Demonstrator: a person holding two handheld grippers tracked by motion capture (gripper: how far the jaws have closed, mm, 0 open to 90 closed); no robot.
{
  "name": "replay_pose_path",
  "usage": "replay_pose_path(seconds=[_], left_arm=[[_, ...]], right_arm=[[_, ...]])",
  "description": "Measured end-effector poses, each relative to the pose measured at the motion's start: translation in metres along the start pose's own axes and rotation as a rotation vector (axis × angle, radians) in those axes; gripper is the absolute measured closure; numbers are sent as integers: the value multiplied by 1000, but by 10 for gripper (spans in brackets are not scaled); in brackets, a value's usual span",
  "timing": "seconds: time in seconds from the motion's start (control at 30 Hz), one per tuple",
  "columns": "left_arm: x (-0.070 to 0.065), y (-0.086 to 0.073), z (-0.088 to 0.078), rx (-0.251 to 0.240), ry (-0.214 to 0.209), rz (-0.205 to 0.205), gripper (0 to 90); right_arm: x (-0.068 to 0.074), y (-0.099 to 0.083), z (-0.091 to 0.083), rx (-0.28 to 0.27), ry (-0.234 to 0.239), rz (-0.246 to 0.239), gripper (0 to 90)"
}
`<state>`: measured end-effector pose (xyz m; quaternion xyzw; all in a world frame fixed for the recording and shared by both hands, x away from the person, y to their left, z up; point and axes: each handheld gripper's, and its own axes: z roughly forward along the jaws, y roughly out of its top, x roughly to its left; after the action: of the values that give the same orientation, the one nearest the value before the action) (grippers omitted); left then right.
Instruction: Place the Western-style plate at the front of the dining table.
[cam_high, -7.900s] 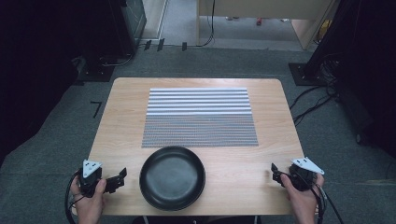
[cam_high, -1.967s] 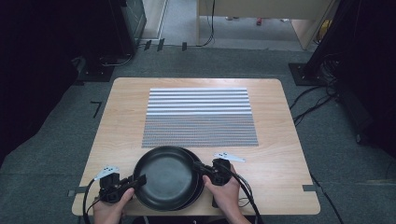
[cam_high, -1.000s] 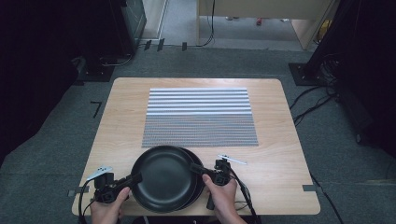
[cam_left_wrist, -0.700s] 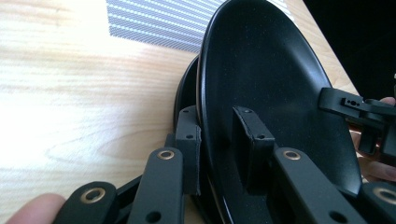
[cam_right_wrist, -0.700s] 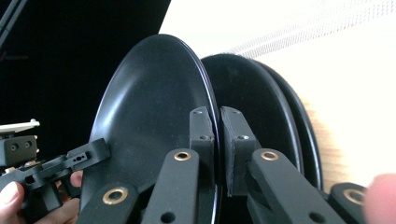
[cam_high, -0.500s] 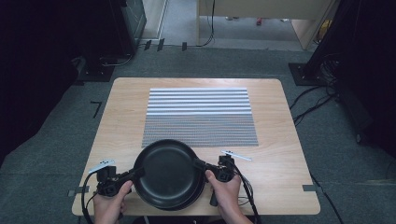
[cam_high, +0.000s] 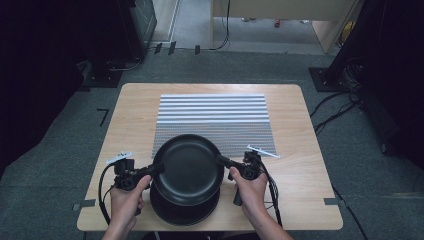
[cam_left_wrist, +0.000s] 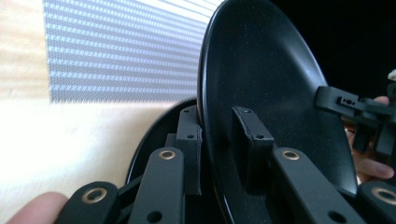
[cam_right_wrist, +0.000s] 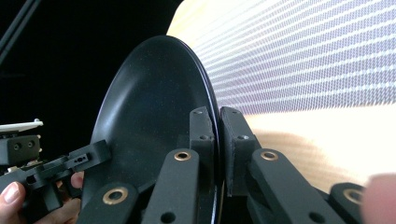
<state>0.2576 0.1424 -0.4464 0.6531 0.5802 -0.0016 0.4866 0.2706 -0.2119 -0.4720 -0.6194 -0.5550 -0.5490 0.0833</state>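
1. High view: 2 black plates sit in a stack at the near edge of the table (cam_high: 310, 200). The top plate (cam_high: 189, 167) is lifted off the lower plate (cam_high: 185, 214) and shifted toward the far side, so it overlaps the near edge of the striped mat (cam_high: 212, 112). The left gripper (cam_high: 155, 169) pinches its left rim and the right gripper (cam_high: 222, 161) its right rim. I judge the step in hand to be carrying the top plate to the mat. The next move calls for both hands travelling far at the same pace, keeping the plate level, then lowering it flat.

2. Left gripper view: the jaws are narrow, clamped on the plate's rim, 1 pad above and 1 below. The lower plate lies beneath, on pale wood, with the mat beyond.

3. Right gripper view: the jaws are likewise closed tight on the opposite rim; the left gripper shows across the plate.

4. Surface and room: light wooden tabletop, grey carpet (cam_high: 75, 130) around it, cables (cam_high: 335, 107) to the right, dark equipment at both sides.
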Motion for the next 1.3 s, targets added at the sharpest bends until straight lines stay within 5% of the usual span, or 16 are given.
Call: replay_pose_path(seconds=[0.77,1.3], left_arm=[[-8,77,89,68,-35,7,756],[0,105,148,133,-25,-35,751]], right_arm=[[-35,69,5,-92,-91,42,835],[-70,105,23,-112,-160,83,829]])
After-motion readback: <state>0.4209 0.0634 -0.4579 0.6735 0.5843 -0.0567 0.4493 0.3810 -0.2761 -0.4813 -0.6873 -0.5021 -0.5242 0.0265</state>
